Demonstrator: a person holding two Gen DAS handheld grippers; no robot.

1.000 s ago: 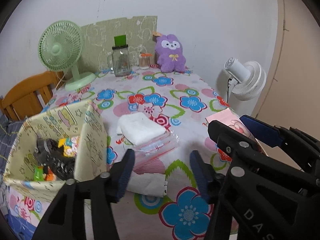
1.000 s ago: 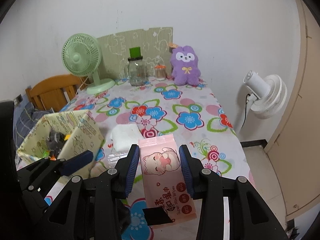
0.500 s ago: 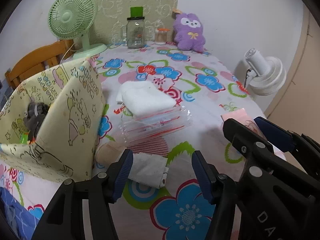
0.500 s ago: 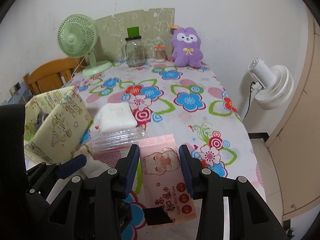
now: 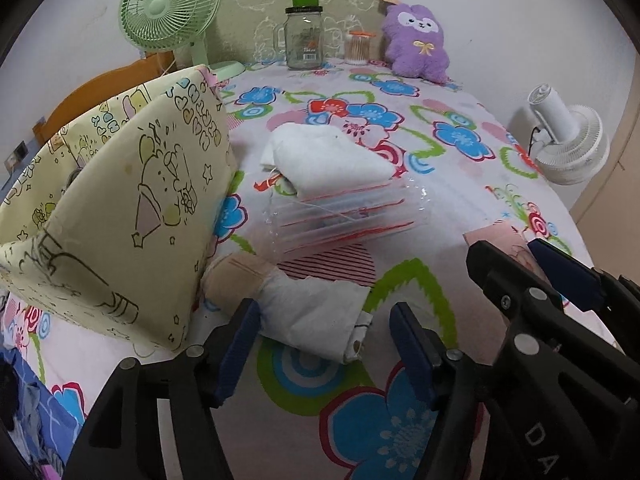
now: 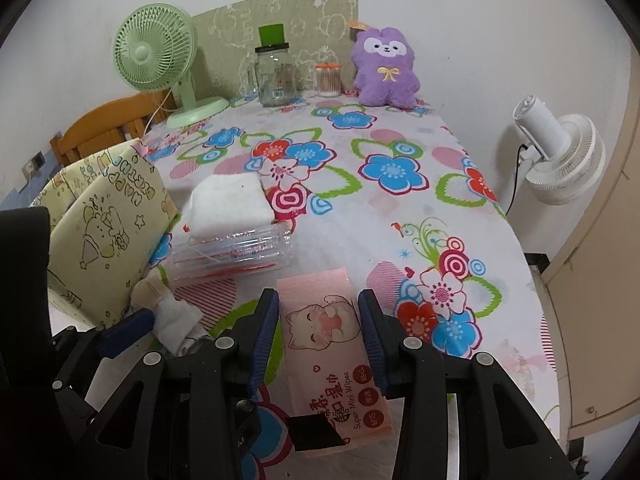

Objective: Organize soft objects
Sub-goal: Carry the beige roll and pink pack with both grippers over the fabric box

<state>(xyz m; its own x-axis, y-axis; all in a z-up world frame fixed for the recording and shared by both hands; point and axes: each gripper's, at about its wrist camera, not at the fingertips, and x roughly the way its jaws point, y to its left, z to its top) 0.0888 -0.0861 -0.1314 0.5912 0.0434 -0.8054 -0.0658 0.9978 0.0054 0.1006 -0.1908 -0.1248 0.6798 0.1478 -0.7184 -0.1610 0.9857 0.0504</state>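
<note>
Left wrist view: left gripper [image 5: 320, 344] lower than before, fingers just widened around white bundle [image 5: 316, 320]; right fingers clamping wipes pack [image 6: 320, 320].

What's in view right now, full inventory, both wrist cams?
Yellow printed fabric bin: 1, near left edge of table.
White folded cloth: 1, on top of the bags.
Clear zip bags with red strips: a stack, table centre.
White crumpled cloth bundle: 1, beside the bin, between the left jaws.
Pink wet-wipes pack: 1, in the right jaws.
Purple plush toy: 1, far edge.
Glass jar with green lid: 1, far edge.
Green desk fan: 1, far left.
White fan: 1, off the table's right.
Floral tablecloth: 1.
Left gripper: open, widening.
Right gripper: shut on the pack.
</note>
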